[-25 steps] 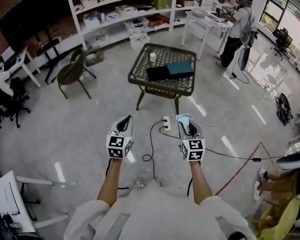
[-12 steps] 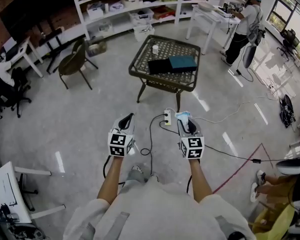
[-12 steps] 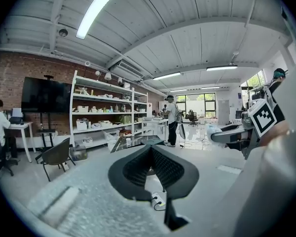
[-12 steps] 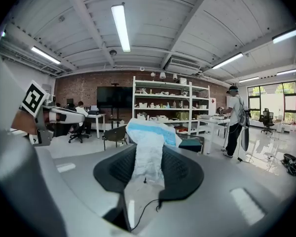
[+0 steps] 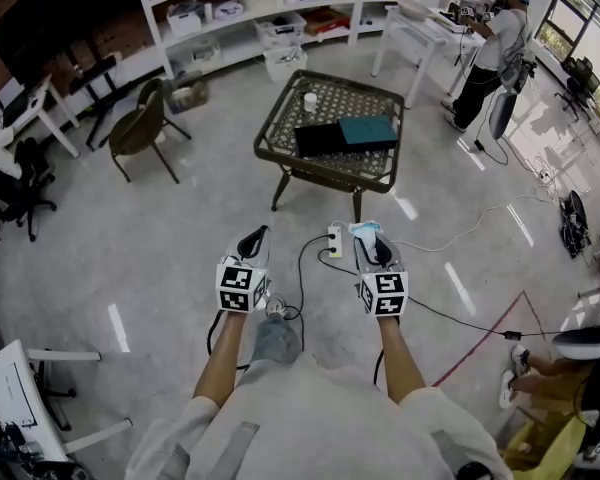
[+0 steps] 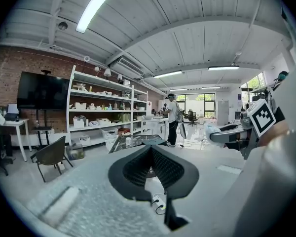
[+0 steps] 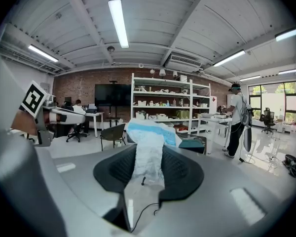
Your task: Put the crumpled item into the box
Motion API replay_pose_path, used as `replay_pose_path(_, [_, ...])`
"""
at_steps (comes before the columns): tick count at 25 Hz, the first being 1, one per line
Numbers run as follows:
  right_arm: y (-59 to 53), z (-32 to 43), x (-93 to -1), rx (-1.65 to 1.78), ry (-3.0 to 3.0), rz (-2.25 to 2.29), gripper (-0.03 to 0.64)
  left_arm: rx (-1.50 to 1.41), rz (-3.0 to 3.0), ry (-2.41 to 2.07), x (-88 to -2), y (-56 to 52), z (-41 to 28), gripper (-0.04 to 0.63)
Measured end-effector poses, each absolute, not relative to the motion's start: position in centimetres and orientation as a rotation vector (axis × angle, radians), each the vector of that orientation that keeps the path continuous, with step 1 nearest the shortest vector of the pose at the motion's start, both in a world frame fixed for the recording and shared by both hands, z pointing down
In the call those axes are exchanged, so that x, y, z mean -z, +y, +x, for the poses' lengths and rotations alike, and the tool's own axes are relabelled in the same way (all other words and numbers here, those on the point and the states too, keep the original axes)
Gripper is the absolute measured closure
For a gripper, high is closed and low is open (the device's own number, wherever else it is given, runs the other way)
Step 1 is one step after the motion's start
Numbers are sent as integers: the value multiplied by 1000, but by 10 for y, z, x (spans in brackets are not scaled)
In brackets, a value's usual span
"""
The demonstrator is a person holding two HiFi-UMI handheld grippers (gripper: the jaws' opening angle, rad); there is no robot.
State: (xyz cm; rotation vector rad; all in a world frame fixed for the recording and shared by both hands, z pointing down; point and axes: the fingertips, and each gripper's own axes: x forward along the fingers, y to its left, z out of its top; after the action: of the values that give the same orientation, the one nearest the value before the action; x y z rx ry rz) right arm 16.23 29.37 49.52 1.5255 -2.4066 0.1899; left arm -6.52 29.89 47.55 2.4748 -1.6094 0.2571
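Head view: right gripper (image 5: pixel 371 238) clamped on crumpled blue-white item (image 5: pixel 365 229), above floor, well short of wicker table (image 5: pixel 280 128) w/ black box (image 5: pixel 318 140), teal box (image 5: pixel 368 128), 1 white cup (image 5: pixel 310 100). Power strip (image 5: pixel 334 240) + cable lie between. Left gripper (image 5: pixel 254 236) pinched together, empty.

Left gripper view: pads meet, nothing between. Table top shows clear.

Right gripper view: item (image 7: pixel 148 147) wedged btwn pads, hides most of table. Only teal box (image 7: pixel 191 143) peeks out.
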Motion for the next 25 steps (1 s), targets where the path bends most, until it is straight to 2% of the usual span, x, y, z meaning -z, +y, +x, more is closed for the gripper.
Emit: replay_pose_path(25, [32,88,-484,-156,-2290,1648,485,-214,2582,-1455,-470,6,-142,589])
